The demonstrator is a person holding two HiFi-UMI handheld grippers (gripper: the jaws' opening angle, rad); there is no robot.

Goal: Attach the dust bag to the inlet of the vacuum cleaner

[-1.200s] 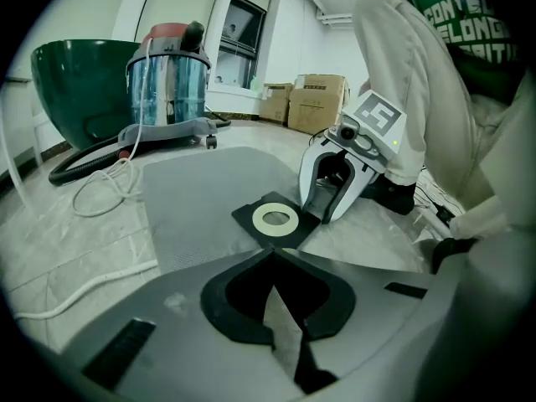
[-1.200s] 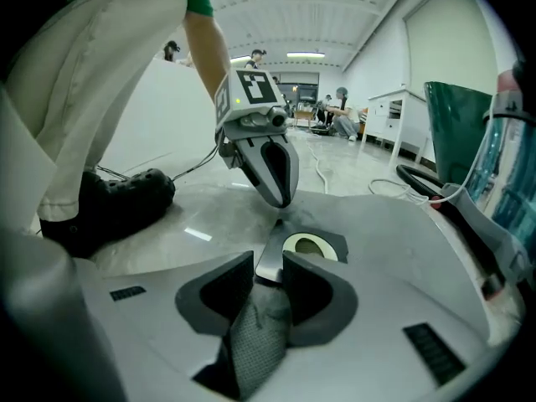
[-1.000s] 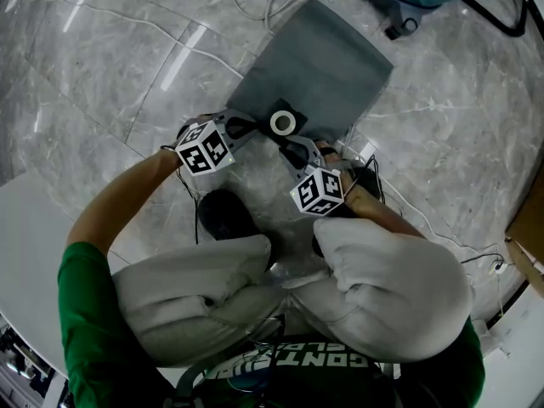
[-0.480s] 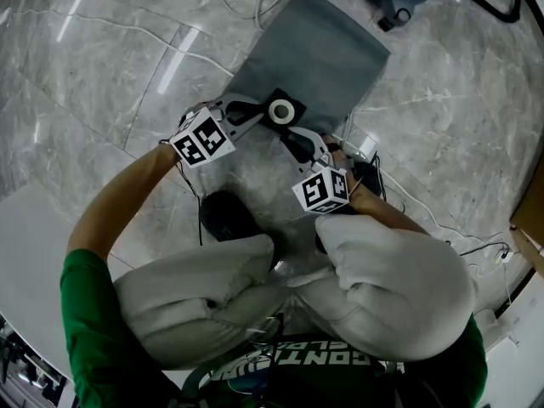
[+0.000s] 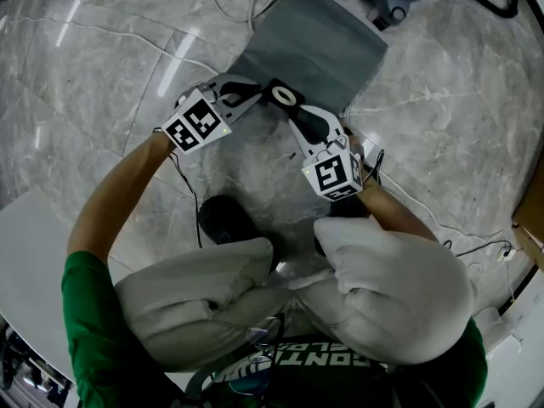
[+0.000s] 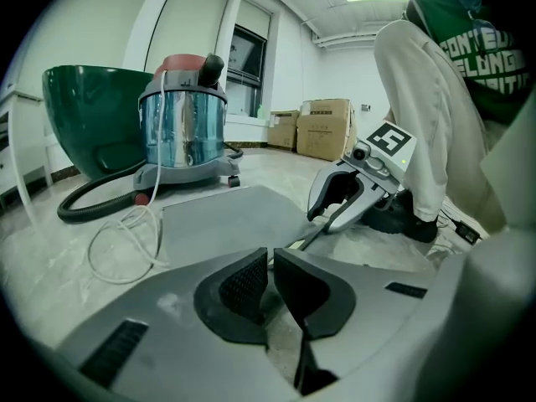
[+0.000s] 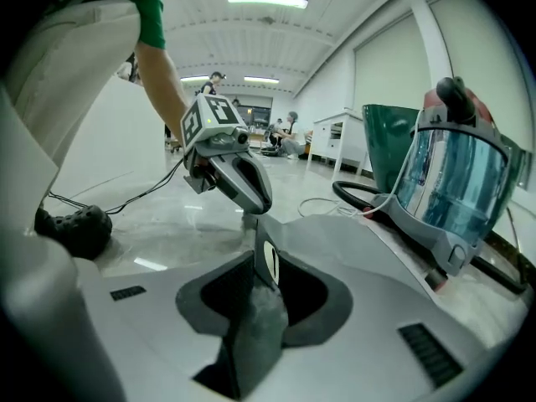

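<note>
A grey dust bag (image 5: 319, 45) lies on the marble floor, its black collar with a white ring (image 5: 284, 97) raised at the near end. My left gripper (image 5: 260, 94) is shut on the collar's left edge, and my right gripper (image 5: 294, 110) is shut on its right edge. Between the left gripper's pads (image 6: 270, 268) the collar shows only edge-on, with the bag (image 6: 222, 216) beyond. In the right gripper view the collar (image 7: 270, 260) stands upright between the shut jaws of the right gripper (image 7: 263, 268). The vacuum cleaner (image 6: 182, 132) stands behind the bag, teal and steel (image 7: 452, 187).
A white cord (image 6: 126, 243) and a black hose (image 6: 88, 206) lie on the floor by the vacuum. Behind it stands a green bin (image 6: 88, 111). Cardboard boxes (image 6: 322, 128) sit by the far wall. A black shoe (image 5: 223, 218) and thin cables (image 5: 425, 215) are near my knees.
Both grippers have moved forward, away from my body, carrying the collar with them. The collar end of the bag has risen and tilted, so the ring looks narrower.
</note>
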